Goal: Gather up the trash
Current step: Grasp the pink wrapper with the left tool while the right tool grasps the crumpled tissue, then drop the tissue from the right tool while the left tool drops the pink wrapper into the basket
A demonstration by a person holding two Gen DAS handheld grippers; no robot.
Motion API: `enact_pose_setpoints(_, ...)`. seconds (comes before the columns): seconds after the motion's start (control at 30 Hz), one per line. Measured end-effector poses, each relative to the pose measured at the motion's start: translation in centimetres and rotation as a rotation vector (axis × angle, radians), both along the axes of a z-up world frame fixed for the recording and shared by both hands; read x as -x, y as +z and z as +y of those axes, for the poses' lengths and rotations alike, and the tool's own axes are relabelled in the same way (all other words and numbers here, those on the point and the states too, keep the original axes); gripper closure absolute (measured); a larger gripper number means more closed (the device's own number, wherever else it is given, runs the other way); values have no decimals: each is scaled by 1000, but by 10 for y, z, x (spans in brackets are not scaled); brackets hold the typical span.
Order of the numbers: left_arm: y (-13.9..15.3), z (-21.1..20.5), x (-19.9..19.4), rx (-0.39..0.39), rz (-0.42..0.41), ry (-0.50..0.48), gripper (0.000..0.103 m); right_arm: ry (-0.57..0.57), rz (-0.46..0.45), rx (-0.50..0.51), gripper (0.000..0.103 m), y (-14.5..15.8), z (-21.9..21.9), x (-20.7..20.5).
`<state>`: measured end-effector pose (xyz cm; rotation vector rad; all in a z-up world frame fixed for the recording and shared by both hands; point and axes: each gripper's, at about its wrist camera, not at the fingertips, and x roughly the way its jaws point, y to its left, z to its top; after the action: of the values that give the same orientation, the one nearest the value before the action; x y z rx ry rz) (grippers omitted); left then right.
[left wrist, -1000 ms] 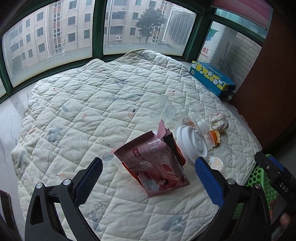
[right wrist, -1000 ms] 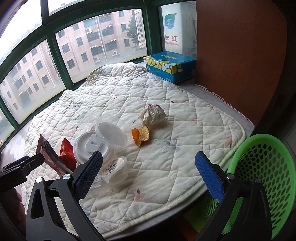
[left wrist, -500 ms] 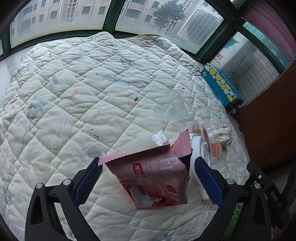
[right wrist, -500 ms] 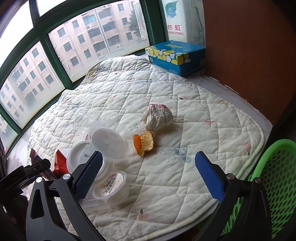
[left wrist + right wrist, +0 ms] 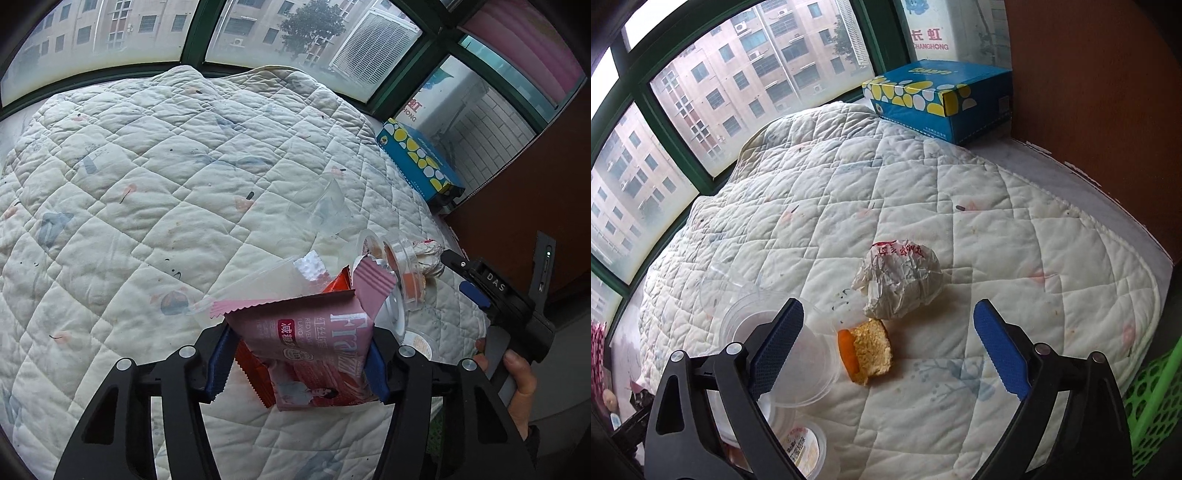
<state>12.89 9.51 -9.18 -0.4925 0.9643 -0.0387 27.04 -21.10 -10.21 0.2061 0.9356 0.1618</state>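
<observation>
**Left one's on the wrapper, right one's over the cake bit**

The left hand-held gripper (image 5: 297, 360) is closing, and its blue pads already sit against both sides of the pink snack wrapper (image 5: 314, 350), with a red wrapper (image 5: 255, 373) tucked just behind it. The right hand-held gripper (image 5: 886, 345) is wide apart and only starting to close, nothing pinched: the half-eaten cake piece (image 5: 866, 350) lies between its fingers on the quilted surface (image 5: 997, 240). A crumpled paper ball (image 5: 899, 284) sits just beyond, clear plastic cups (image 5: 798, 354) by the left finger, and a green basket (image 5: 1156, 398) off the right edge.

The left tongs (image 5: 297, 363) have been closing around the pink wrapper (image 5: 314, 354), now lifted.
</observation>
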Motion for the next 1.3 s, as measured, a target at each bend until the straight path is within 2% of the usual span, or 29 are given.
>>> enact_pose_setpoints(0.17, 7, 0, 6, 1, -14, -25, 52, -18, 23, 60, 18, -17, 2, -23)
enact_pose_setpoints(0.27, 12, 1, 9, -2, -28, -38, 52, -8, 54, 54, 32, -27, 2, -34)
enact_pose_setpoints(0.4, 21, 1, 15, -12, -45, -48, 53, 9, 38, 56, 45, -23, 5, -30)
enact_pose_setpoints(0.6, 42, 1, 26, -17, -93, -55, 53, 7, -19, 85, 47, 2, 3, -6)
enact_pose_setpoints(0.8, 67, -12, 38, -20, -152, -87, 53, -3, -63, 74, 47, 31, -15, 37)
enact_pose_setpoints(1.0, 86, -44, 44, -3, -201, -158, 53, -39, -105, 73, 47, 57, -42, 95)
enact_pose_setpoints(1.3, 106, -110, 46, 31, -243, -301, 53, -150, -129, 107, 45, 68, -98, 177)
